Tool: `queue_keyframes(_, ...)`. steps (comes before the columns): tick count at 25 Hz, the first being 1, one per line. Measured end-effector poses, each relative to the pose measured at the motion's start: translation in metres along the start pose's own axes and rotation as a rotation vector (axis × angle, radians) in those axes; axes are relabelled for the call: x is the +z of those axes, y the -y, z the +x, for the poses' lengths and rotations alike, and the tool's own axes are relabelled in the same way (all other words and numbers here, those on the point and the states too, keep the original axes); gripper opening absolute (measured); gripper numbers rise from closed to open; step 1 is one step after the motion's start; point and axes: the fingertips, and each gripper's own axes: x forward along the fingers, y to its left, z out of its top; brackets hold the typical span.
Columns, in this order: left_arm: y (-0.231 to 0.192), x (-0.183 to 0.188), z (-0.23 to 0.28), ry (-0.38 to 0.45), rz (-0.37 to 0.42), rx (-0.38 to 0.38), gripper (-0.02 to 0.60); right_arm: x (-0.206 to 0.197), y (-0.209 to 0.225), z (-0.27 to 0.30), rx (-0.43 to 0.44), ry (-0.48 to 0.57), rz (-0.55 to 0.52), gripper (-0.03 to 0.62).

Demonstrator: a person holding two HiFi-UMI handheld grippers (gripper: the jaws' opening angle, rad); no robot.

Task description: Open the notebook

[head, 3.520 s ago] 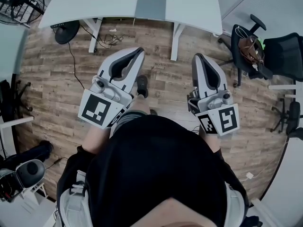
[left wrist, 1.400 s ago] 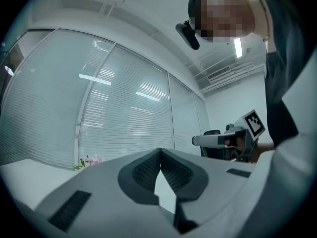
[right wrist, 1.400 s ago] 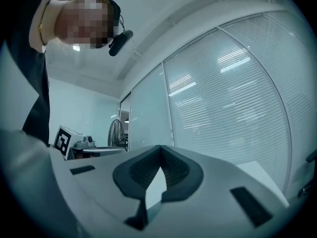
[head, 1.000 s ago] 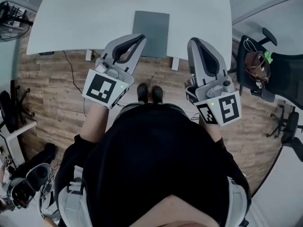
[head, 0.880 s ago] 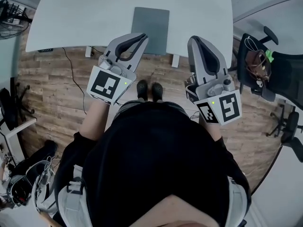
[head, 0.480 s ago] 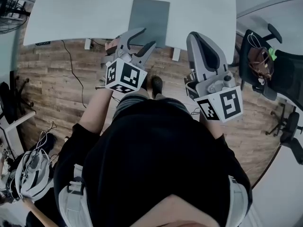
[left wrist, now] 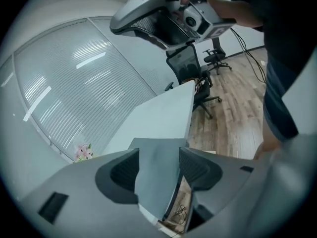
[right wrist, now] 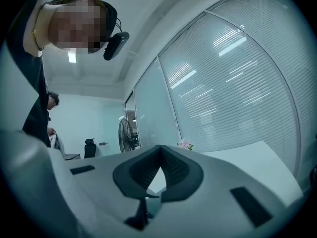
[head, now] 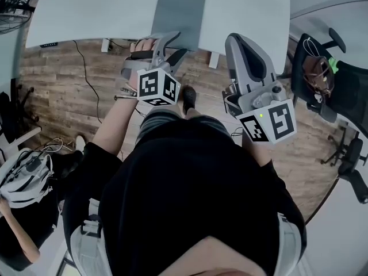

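Note:
A closed grey notebook (head: 178, 17) lies on the white table (head: 92, 13), close to its near edge. My left gripper (head: 179, 43) is rolled onto its side at the notebook's near edge, and its jaws are opening. In the left gripper view the notebook (left wrist: 158, 177) shows in the wide gap of the left gripper (left wrist: 159, 165), and the pads do not press on it. My right gripper (head: 234, 39) hangs to the right of the notebook, just short of the table edge. The right gripper (right wrist: 159, 150) is shut, its tips meeting on nothing.
Black office chairs (head: 325, 68) stand at the right on the wood floor. Another person with a white device (head: 23, 177) is at the lower left. A table leg (head: 214, 59) stands below the near edge. A small flower bunch (left wrist: 83, 151) sits at the table's far side.
My left gripper has rolled onto its side, dropped to the notebook's near edge and opened its jaws. The right gripper has barely moved. The table now sits closer in the head view.

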Motion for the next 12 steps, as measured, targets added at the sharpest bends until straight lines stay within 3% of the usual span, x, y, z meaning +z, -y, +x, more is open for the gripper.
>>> queue_keyframes(4,0.016,0.007,0.016,-0.031,0.091,-0.012,0.258,-0.002,0.01,-0.01,0.016,0.001,0.006,0.003)
queue_keyframes(12,0.029,0.01,0.036,-0.098,0.173,-0.024,0.252,-0.002,0.021,-0.02,0.038,0.005,0.016,0.003)
